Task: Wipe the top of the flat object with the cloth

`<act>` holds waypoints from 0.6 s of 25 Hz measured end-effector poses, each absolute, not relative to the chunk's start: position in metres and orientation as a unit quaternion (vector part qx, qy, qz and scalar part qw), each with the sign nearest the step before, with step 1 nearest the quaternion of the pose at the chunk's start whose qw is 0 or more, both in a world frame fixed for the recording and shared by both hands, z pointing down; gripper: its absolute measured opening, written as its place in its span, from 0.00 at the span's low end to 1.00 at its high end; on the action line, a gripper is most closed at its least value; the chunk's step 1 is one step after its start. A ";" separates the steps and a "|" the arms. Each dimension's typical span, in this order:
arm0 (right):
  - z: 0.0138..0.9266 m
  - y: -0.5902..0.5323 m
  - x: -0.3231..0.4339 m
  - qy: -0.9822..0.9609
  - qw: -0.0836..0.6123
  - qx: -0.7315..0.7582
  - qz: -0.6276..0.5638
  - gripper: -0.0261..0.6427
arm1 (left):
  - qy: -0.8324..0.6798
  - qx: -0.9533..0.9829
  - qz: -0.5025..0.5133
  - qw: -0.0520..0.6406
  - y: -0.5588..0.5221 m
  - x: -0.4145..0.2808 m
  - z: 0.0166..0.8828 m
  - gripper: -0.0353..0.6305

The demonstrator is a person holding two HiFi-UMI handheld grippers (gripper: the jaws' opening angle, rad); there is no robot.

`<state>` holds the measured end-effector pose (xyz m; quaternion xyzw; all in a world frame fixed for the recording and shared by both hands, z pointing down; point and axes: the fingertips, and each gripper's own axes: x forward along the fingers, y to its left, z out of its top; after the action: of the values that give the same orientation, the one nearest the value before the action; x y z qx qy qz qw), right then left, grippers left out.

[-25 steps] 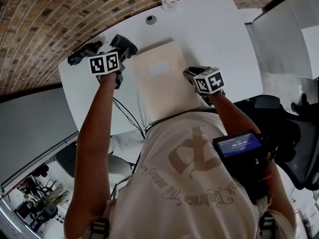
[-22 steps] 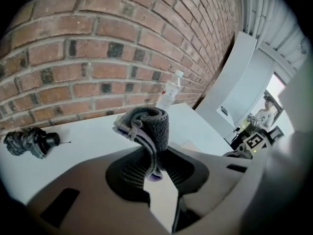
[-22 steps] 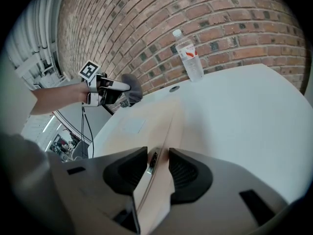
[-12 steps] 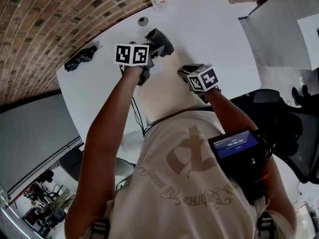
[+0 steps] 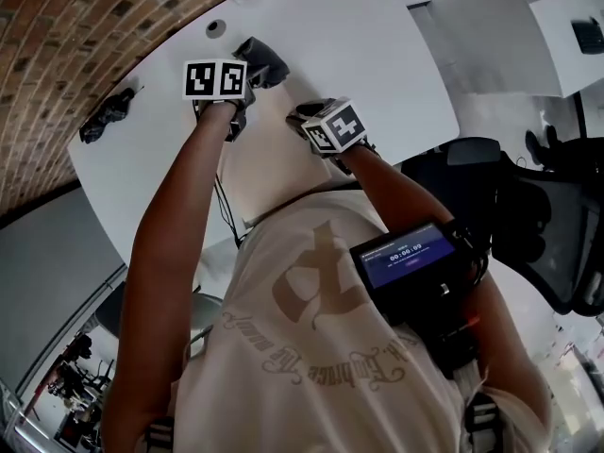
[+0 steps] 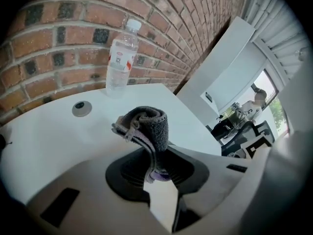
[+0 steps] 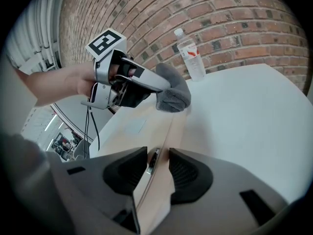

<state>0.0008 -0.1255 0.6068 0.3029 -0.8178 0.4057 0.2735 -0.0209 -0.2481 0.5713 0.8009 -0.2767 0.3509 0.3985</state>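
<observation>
A flat beige object (image 5: 262,163) lies on the white table (image 5: 377,55), partly hidden by the person's arms. My left gripper (image 5: 250,72) is shut on a folded grey cloth (image 5: 265,60), held at the object's far end. In the left gripper view the cloth (image 6: 146,124) sticks up from between the jaws of the left gripper (image 6: 156,166). My right gripper (image 7: 157,166) is shut on the near right edge of the flat object (image 7: 142,126), whose edge runs between the pads. From that view the left gripper (image 7: 122,77) and cloth (image 7: 173,96) hover over the object's far part.
A water bottle (image 6: 120,58) stands at the table's far edge by the brick wall, with a round grommet (image 6: 81,108) near it. A dark bundle (image 5: 106,113) lies at the far left of the table. A black office chair (image 5: 557,225) stands to the right.
My left gripper has carried the cloth from the left side of the flat object across to its far end. The right gripper has stayed on the object's edge.
</observation>
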 end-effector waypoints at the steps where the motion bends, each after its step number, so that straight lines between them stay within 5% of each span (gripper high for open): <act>1: 0.607 -0.125 0.001 -0.818 0.273 0.303 0.406 0.27 | -0.279 0.801 0.356 0.392 -0.248 -0.023 0.572 0.20; 15: 0.609 -0.125 0.004 -0.817 0.273 0.308 0.403 0.27 | -0.299 0.783 0.391 0.380 -0.232 -0.077 0.579 0.20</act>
<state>0.0045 -0.1246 0.6087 0.3083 -0.8170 0.4033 0.2735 -0.0767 -0.2317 0.5789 0.7827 -0.2992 0.3914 0.3803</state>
